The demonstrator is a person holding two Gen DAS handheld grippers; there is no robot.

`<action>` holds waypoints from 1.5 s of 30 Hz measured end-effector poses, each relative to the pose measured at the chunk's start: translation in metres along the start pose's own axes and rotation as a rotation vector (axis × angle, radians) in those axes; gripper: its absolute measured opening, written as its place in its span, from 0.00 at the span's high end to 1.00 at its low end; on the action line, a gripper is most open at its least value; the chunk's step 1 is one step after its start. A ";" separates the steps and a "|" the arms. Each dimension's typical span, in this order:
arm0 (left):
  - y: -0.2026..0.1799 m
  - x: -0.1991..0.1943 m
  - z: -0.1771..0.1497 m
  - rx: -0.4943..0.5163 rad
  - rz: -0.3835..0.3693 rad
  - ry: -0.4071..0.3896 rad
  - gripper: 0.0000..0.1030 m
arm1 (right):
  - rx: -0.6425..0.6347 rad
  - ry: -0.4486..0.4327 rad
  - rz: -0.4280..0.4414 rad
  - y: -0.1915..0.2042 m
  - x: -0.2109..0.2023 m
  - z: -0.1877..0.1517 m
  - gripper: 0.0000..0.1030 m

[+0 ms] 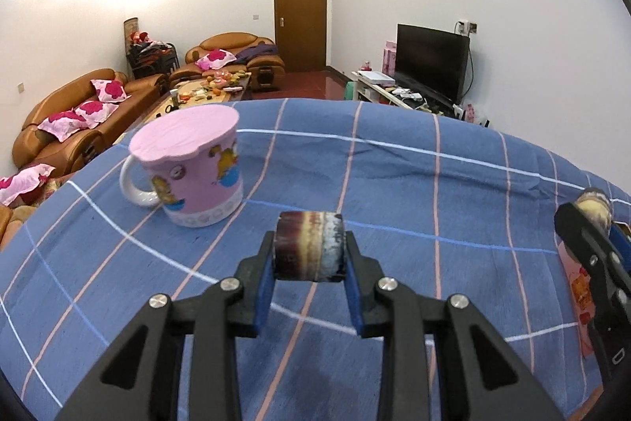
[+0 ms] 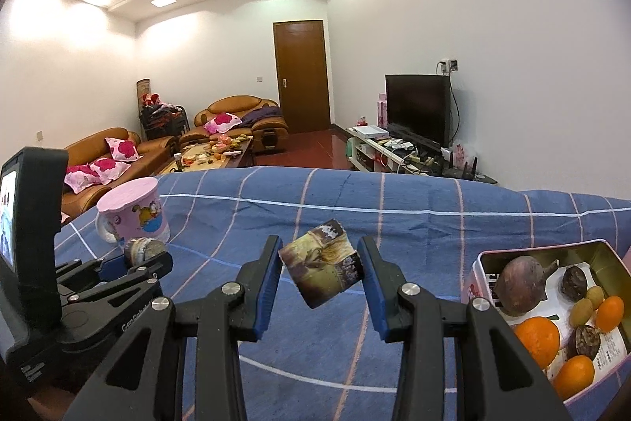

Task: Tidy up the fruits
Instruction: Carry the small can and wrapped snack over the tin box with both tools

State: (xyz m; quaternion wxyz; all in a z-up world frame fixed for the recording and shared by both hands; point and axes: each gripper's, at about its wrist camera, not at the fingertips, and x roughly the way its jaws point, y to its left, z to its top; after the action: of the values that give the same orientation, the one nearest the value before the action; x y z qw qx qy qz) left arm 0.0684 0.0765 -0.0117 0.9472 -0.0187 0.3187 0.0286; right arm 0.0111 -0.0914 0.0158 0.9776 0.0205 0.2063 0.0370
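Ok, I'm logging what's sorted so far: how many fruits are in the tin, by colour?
Orange fruits: 3
Yellow-green fruits: 2
Dark purple-brown fruits: 3
Total in the tin: 8

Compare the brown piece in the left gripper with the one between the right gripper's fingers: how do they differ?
The left piece sits level, clamped squarely in the left gripper. The right piece hangs tilted in the right gripper, hold unclear. The left piece is darker brown, the right piece yellower. Both are short banded cylinders above the blue cloth.
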 end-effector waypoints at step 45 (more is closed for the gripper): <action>-0.025 -0.058 -0.036 0.030 0.022 -0.108 0.68 | 0.002 0.010 -0.014 -0.009 -0.056 -0.026 0.60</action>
State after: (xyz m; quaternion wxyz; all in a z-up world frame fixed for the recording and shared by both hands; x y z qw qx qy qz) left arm 0.0019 0.0469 -0.0048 0.9628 0.0009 0.2677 0.0353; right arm -0.0500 -0.1042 0.0144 0.9767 0.0200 0.2115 0.0298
